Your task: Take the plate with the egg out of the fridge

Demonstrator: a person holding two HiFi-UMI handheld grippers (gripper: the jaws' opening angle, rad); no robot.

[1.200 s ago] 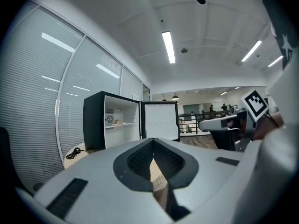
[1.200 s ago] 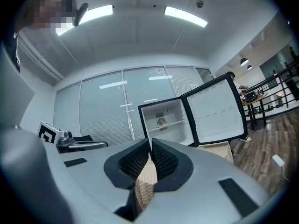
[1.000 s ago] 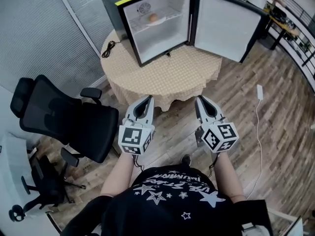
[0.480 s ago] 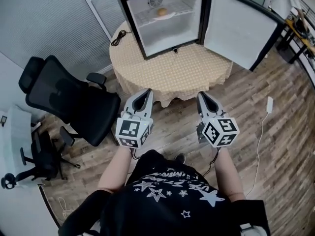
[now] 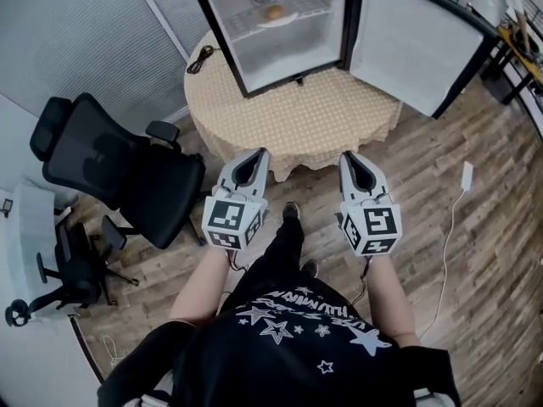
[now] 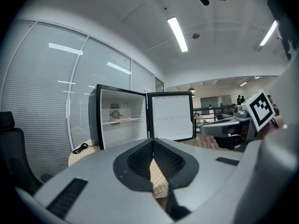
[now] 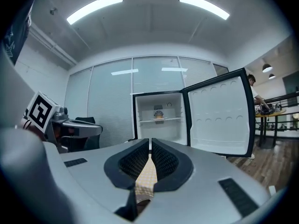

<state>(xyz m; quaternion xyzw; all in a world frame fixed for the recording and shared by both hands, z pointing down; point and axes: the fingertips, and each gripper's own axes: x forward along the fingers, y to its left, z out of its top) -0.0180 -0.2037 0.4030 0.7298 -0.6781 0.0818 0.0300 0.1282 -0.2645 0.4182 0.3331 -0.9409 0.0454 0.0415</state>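
- the fridge (image 5: 280,53) stands open on a round table (image 5: 297,121) covered with a checked cloth. its door (image 5: 416,45) is swung wide to the right.
- the plate (image 5: 276,21) sits on the upper shelf (image 5: 307,8) inside the fridge, with the egg (image 5: 273,12) on it. nothing touches either.
- the left gripper (image 5: 258,154) is held out in front of the person, above the wooden floor (image 5: 475,253), just short of the table's edge. its jaws meet at the tips with nothing between them.
- the right gripper (image 5: 348,156) is level with it, a little apart, pointing the same way. its jaws are also pressed together and empty.
- both grippers are well apart from the fridge and the plate.
- a black office chair (image 5: 110,168) stands left of the table.
- a black cable (image 5: 201,59) lies on the cloth beside the fridge's left wall.
- the person's shoe (image 5: 290,212) shows on the floor between the two grippers.
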